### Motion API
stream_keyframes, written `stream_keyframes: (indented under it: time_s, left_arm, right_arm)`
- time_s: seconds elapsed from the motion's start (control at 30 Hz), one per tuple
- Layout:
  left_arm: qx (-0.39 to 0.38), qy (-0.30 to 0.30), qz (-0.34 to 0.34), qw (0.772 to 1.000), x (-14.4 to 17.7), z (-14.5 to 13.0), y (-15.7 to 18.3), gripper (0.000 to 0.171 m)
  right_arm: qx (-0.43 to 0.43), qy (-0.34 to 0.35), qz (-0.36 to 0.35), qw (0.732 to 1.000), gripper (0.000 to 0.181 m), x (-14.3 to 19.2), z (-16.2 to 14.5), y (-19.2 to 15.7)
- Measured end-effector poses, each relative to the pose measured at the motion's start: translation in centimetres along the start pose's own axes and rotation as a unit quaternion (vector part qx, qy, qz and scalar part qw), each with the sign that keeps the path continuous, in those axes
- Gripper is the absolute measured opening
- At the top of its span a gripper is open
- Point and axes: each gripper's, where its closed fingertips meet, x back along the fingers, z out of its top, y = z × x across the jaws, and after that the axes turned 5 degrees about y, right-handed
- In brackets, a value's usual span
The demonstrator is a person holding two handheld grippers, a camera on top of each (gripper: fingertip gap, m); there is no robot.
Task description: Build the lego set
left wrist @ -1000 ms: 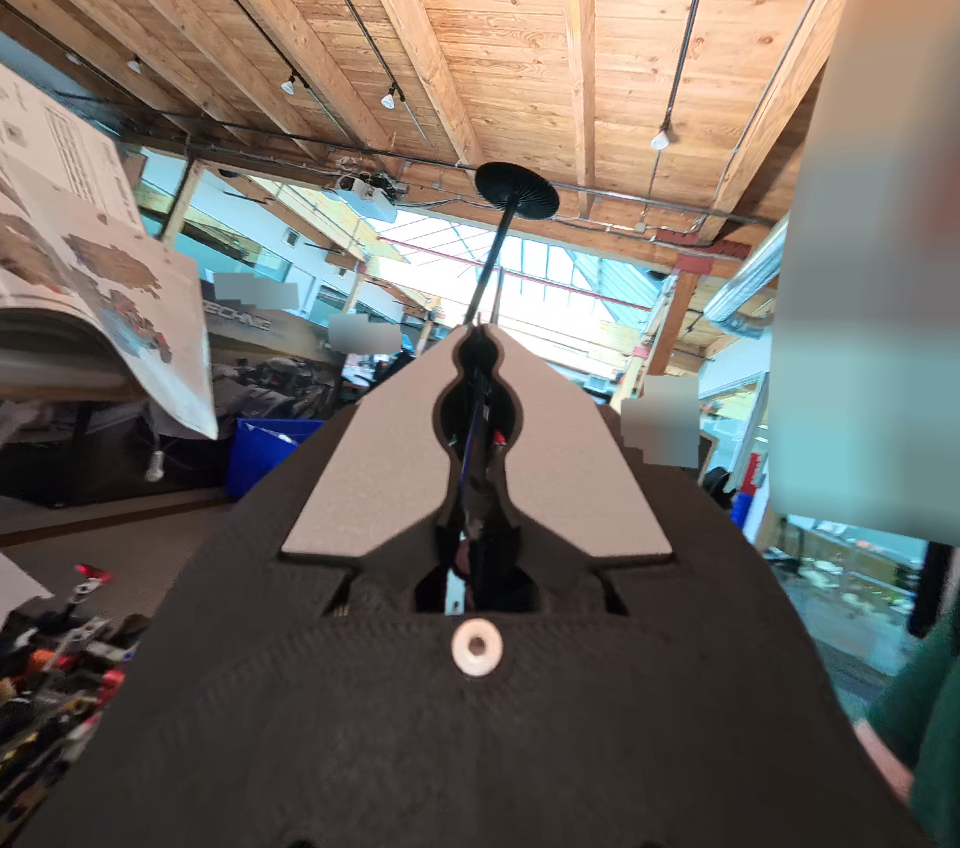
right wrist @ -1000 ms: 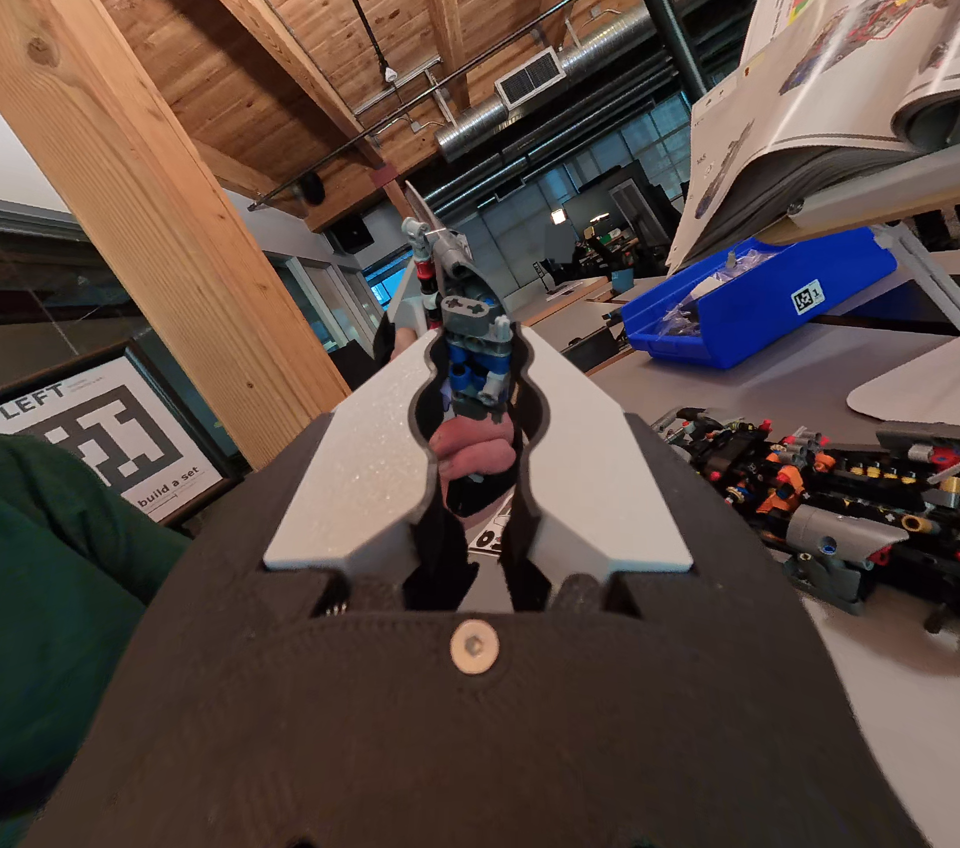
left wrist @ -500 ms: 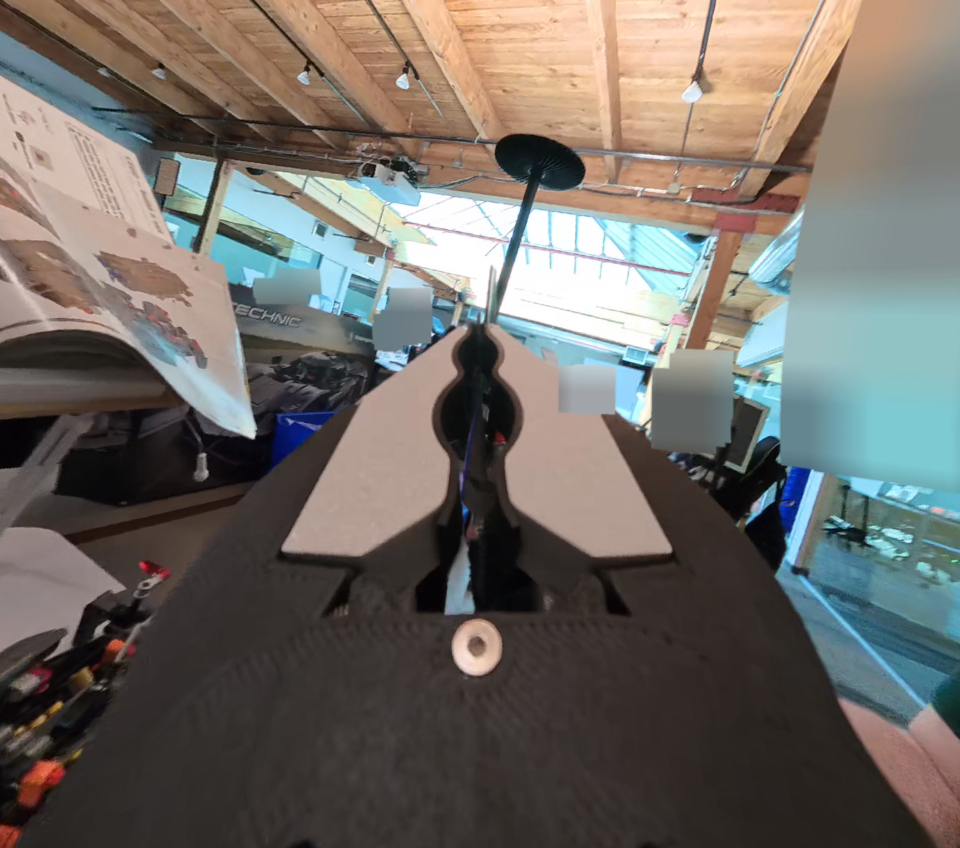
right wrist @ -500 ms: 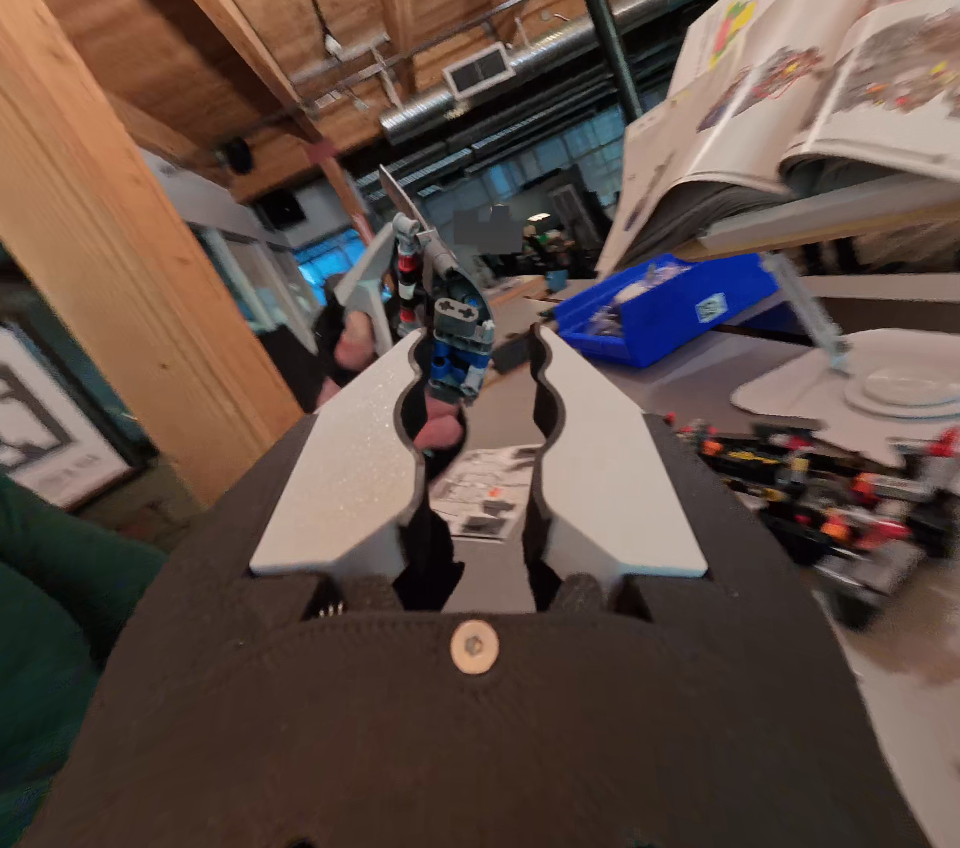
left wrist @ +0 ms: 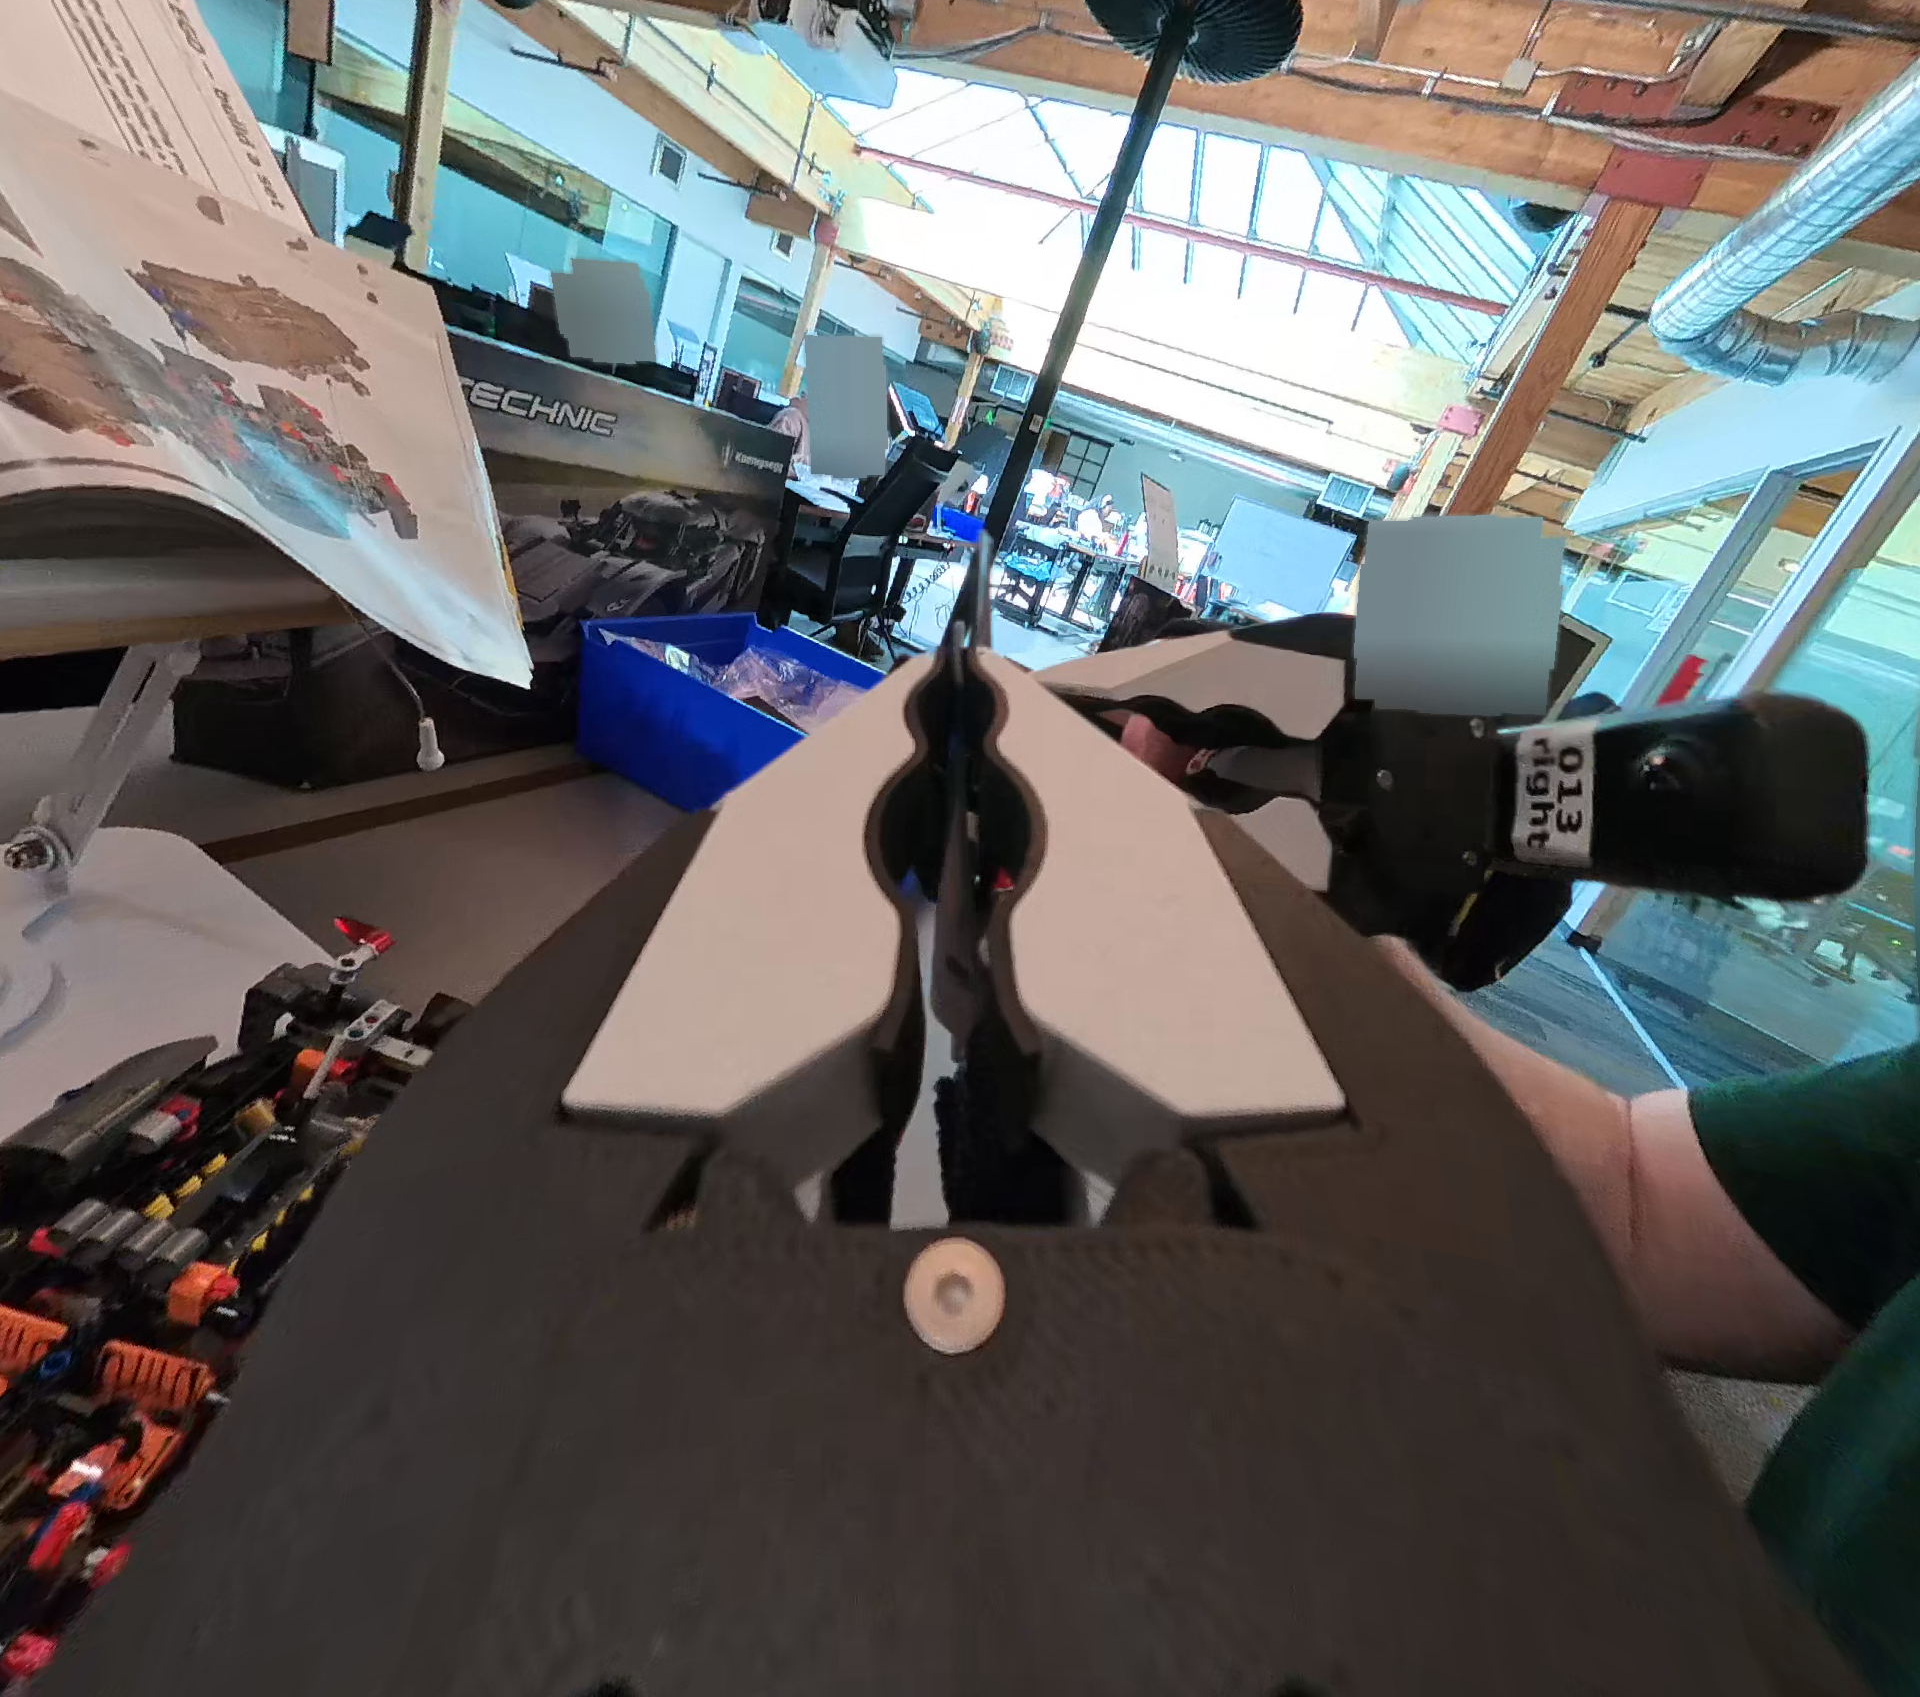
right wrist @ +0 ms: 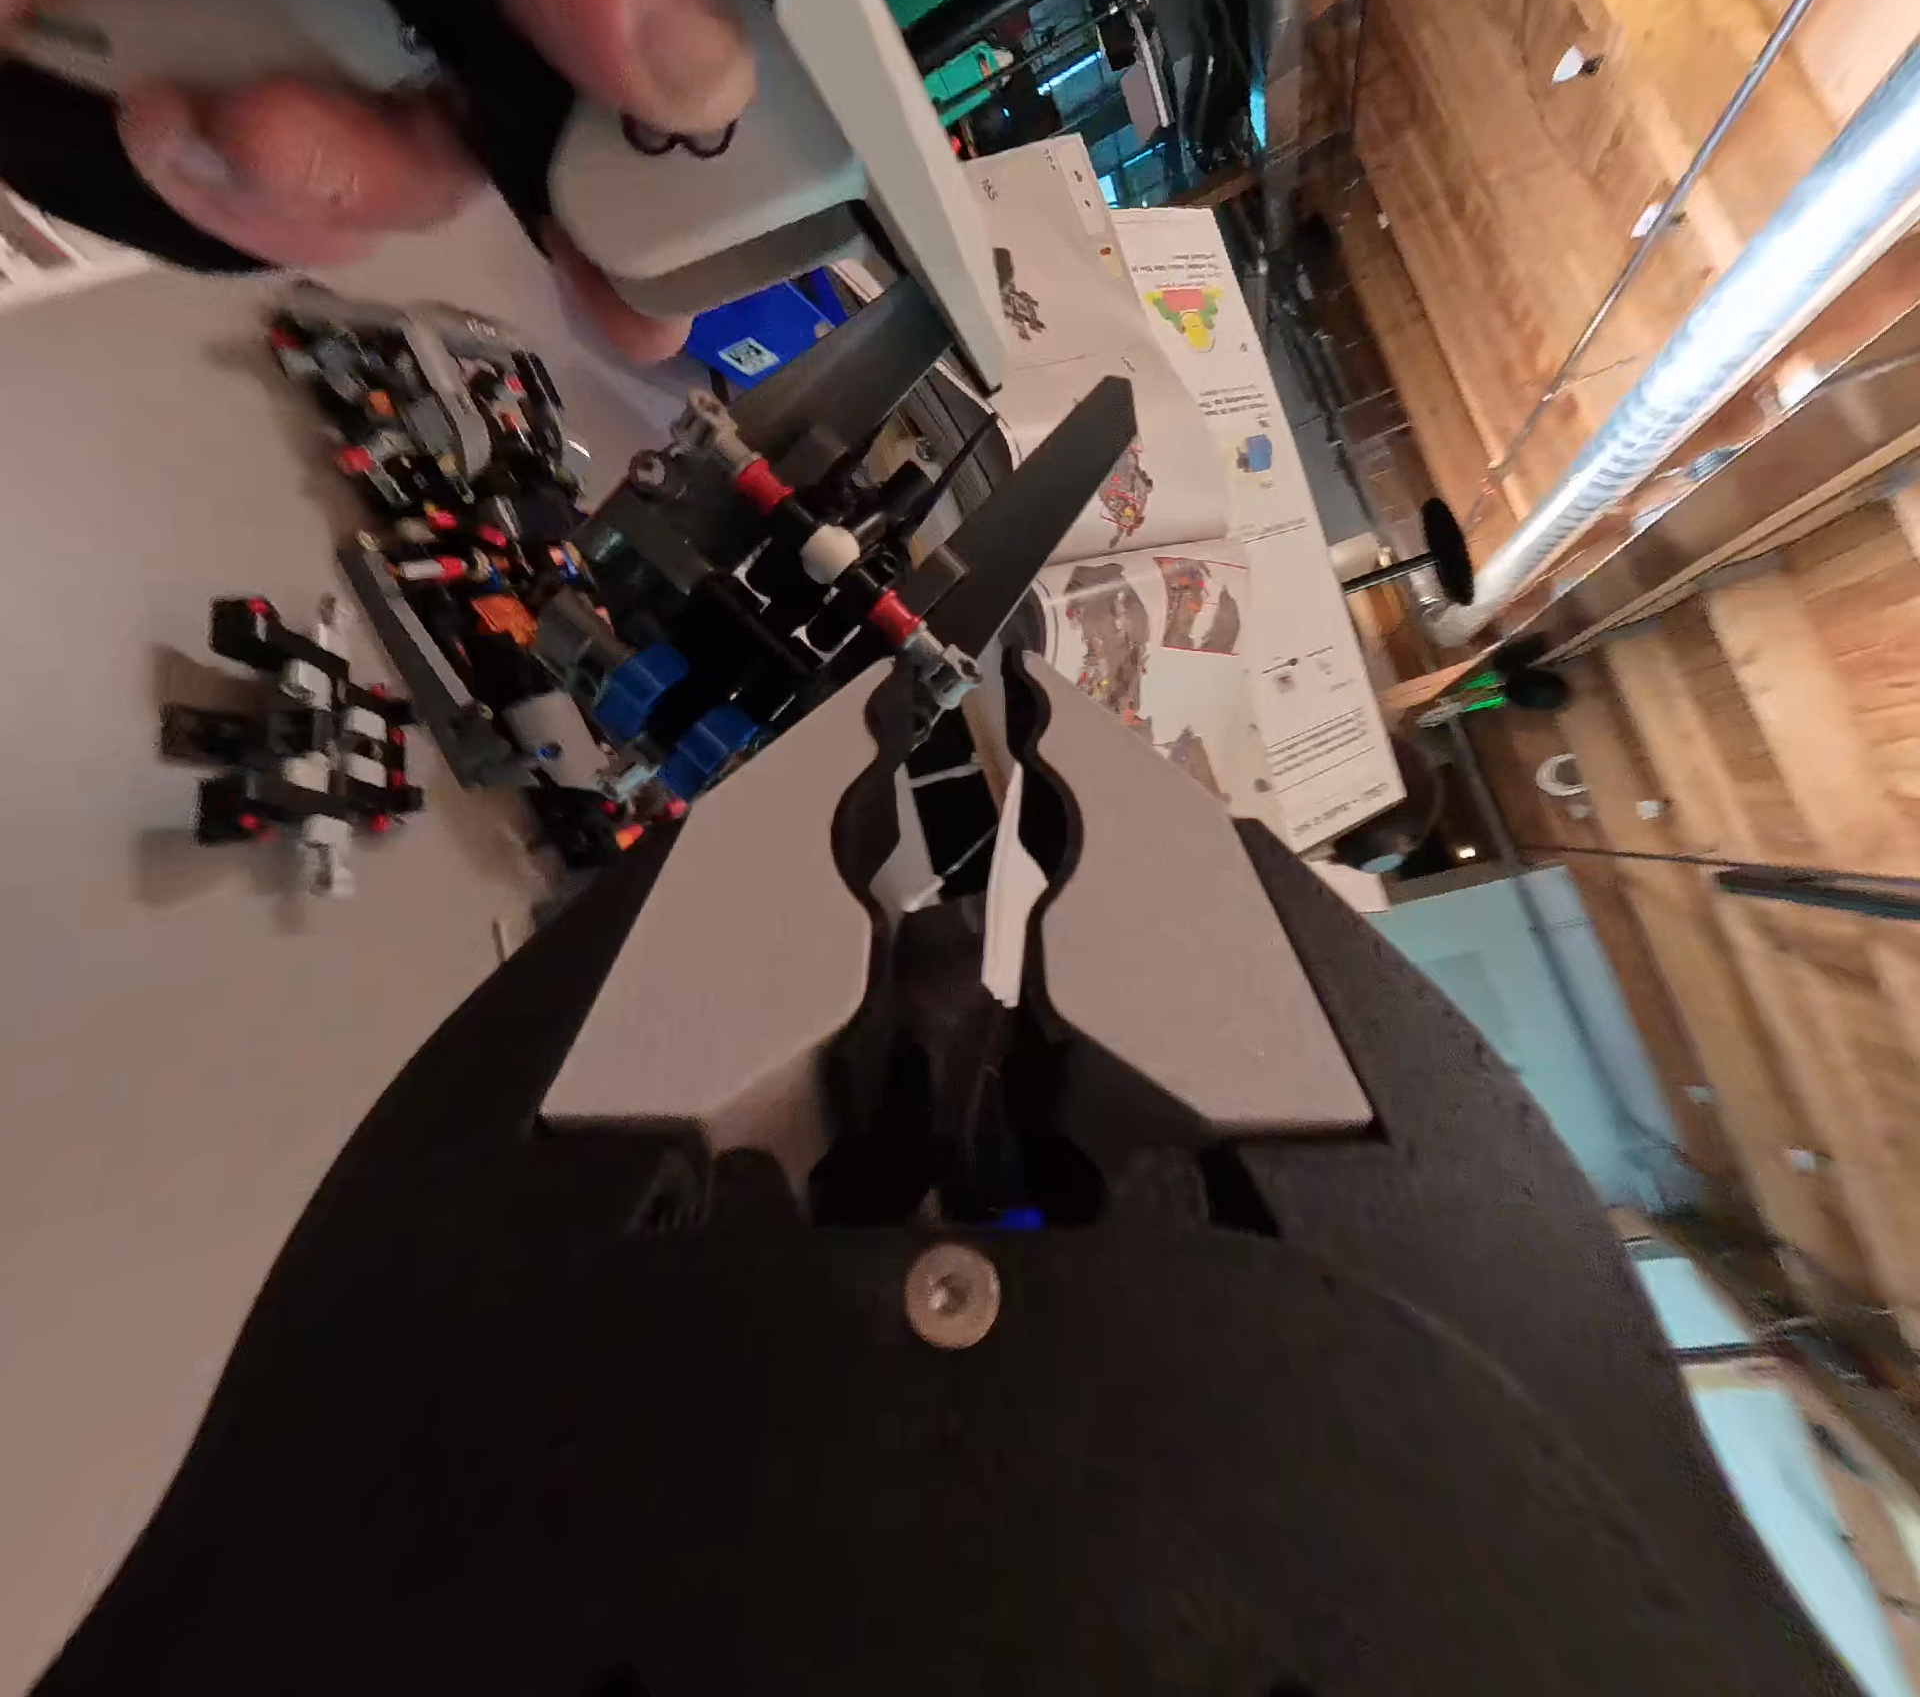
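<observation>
My left gripper (left wrist: 961, 660) is shut on a small lego sub-assembly (left wrist: 961, 899), seen edge-on as a thin dark strip between the fingers. In the right wrist view the sub-assembly (right wrist: 810, 598) shows a black blade and red, white and blue parts. The left gripper (right wrist: 935, 338) holds it from above, in a gloved hand. My right gripper (right wrist: 961, 671) is rolled on its side with its jaws a little apart. A grey connector at the sub-assembly's end sits at its tips. I cannot tell if they touch. It also shows in the left wrist view (left wrist: 1174, 722). The main lego model (left wrist: 156, 1232) lies on the table.
An open instruction booklet (left wrist: 208, 359) rests on a stand. A blue bin (left wrist: 675, 722) with bagged parts stands behind the model, with the set's box (left wrist: 623, 484) behind it. A second small black sub-assembly (right wrist: 301, 754) lies on the table. A green-sleeved arm (left wrist: 1818, 1232) is at right. Some 5 cm of space lies between my two pairs of fingers.
My right gripper let go of the sub-assembly, rolled onto its side and came back to its end with narrower jaws. My left gripper tilted down from the ceiling, still holding it.
</observation>
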Motion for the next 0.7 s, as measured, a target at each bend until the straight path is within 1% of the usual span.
stream_keyframes:
  time_s: [0.03,0.17,0.3,0.4,0.5,0.57,0.7]
  left_arm:
    - [0.002,-0.004,0.002,1.0,-0.1,-0.1,0.0,0.0]
    - [0.016,-0.018,-0.003,1.0,-0.2,-0.4,0.1,0.0]
    - [0.033,-0.026,-0.009,0.999,-0.4,-0.6,0.2,0.0]
    - [0.051,-0.032,-0.019,0.998,-0.5,-0.9,0.3,0.0]
    - [0.072,-0.033,-0.022,0.997,-0.5,-1.2,0.1,0.0]
    - [0.071,-0.036,-0.024,0.997,-0.6,-1.4,0.0,0.0]
    - [0.049,-0.039,-0.03,0.998,-0.7,-1.6,0.3,0.0]
  right_arm:
    - [0.023,-0.003,0.002,1.0,0.011,0.0,-0.1,-0.3]
    - [0.088,-0.015,-0.003,0.996,0.009,0.2,-0.2,-0.7]
    - [0.141,-0.006,-0.021,0.99,0.015,0.6,0.4,-0.6]
    - [0.178,-0.011,-0.003,0.984,0.012,0.6,0.2,-1.3]
    - [0.21,-0.015,0.019,0.977,0.006,0.5,-0.1,-2.2]
    - [0.207,-0.022,0.036,0.977,0.005,0.5,-0.2,-2.5]
    - [0.144,-0.032,0.078,0.986,0.005,0.7,-0.5,-2.6]
